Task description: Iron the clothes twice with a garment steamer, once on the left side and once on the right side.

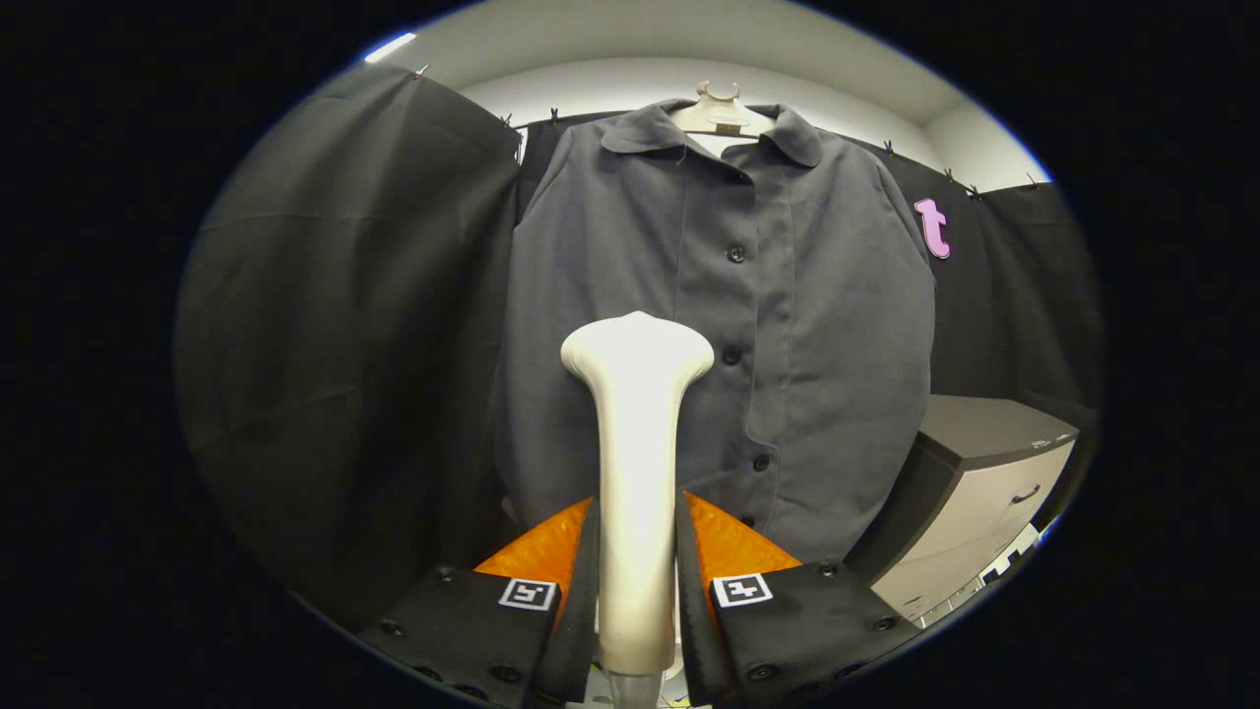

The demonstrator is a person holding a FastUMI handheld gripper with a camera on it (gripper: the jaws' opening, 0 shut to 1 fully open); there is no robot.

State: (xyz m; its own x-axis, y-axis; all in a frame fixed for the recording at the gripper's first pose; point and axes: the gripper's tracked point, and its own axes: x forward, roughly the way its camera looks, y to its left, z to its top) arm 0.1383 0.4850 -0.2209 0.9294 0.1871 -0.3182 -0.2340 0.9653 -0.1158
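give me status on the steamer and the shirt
Hand-held gripper shut on steamer. Steamer head before grey shirt, contact unclear. Nothing in the way.

The steamer [637, 473] covers the middle of the shirt's [719, 325] lower front and part of its button row. The steamer's bottom end is cut off below the tool [637, 581], whose fingers [581, 591] clamp its handle and hide the handle's sides. The collar conceals most of the hanger [719, 110]. The cabinet [970, 492] is cut off low down, and the shirt's hem hides its near corner.
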